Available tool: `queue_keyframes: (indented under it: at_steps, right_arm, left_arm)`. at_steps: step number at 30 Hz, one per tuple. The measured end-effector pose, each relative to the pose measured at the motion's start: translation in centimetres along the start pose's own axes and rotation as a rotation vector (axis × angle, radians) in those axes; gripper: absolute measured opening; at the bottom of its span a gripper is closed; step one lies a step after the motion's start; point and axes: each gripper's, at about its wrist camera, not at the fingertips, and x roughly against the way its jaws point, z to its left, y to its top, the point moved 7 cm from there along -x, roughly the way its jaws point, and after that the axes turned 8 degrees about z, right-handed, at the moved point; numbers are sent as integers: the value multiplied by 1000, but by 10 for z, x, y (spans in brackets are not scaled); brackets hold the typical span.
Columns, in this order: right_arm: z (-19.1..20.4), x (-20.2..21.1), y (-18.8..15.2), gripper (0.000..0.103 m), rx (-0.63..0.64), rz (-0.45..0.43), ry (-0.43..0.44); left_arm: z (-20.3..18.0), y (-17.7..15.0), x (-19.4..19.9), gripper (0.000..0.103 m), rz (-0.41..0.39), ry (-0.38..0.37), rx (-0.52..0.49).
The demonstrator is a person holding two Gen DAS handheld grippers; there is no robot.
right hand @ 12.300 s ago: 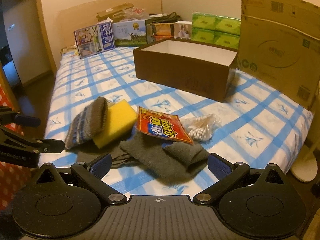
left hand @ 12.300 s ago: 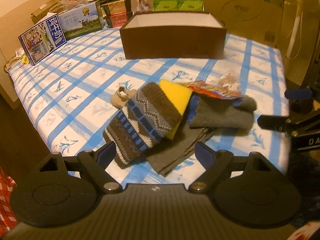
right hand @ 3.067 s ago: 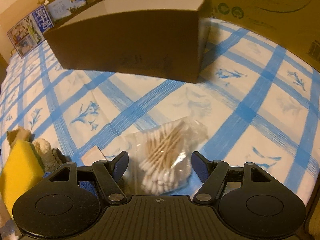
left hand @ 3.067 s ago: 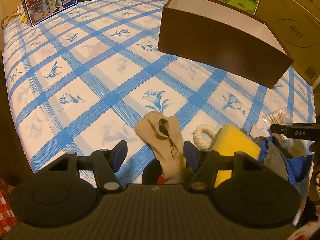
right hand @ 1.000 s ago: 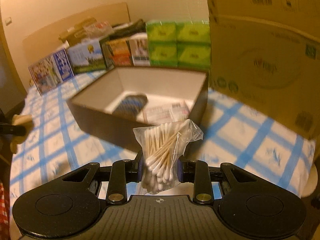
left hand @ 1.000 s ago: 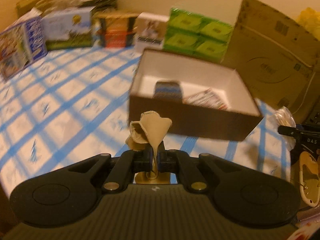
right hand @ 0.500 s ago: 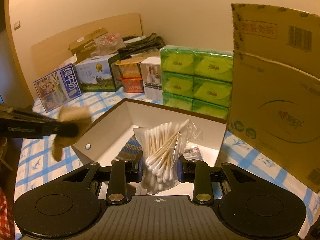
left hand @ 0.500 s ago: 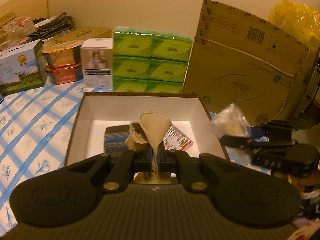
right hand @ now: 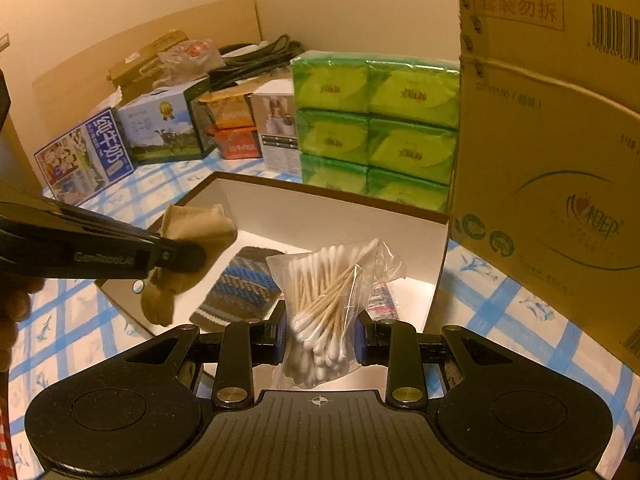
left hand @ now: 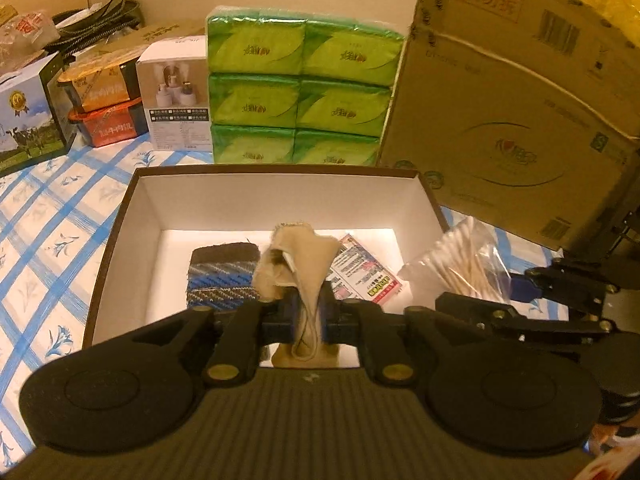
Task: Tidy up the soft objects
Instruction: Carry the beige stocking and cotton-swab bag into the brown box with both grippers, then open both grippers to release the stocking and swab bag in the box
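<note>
In the left wrist view, the left gripper [left hand: 306, 322] had a tan sock [left hand: 298, 258] between its jaws, which had just been opening a little; the pads stood close on either side of the cloth and the sock had not dropped. The sock was soft, crumpled and beige, its long axis running upright through the jaws, the wider open end flaring above them and the narrow end hanging below. Ahead of the jaws lay the brown box [left hand: 140, 216] with white inside walls, and on its floor a striped knitted sock [left hand: 220, 276] and a printed packet [left hand: 360, 270]. To the right of the jaws the right gripper [left hand: 500, 294] reached in with a bag of cotton swabs [left hand: 456, 260]

In the right wrist view, the right gripper [right hand: 320, 338] was partly closed, clamped on the bag of cotton swabs [right hand: 328, 308], which stood upright between the pads, the sticks leaning up to the right. Left of the jaws the left gripper [right hand: 180, 258] held the tan sock [right hand: 188, 248] over the box's near corner, its length hanging downward. The striped knitted sock [right hand: 236, 292] lay on the box [right hand: 320, 208] floor just beyond the jaws
</note>
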Motion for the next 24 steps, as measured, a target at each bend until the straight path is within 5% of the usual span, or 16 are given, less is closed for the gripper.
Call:
queue_keyframes:
  at_steps: [4,13,16,18,24]
  right_arm:
    - [-2,-4,3,32,-8,3,1]
    - [1,-11,5,32,3,10,-6]
    - [3,-13,7,46,-9,-3,15]
    - [2,-10,10,66,-20,-45,10]
    - [1,-3,12,71,-19,-75,-1]
  left_arm:
    - [5,4,-3,28,4,-1,26]
    - [16,0,-3,32,12,56,-5]
    - [22,-5,-3,32,20,63,-6]
    - [25,-9,-3,33,25,65,-4]
    - [36,-19,3,37,31,73,-3]
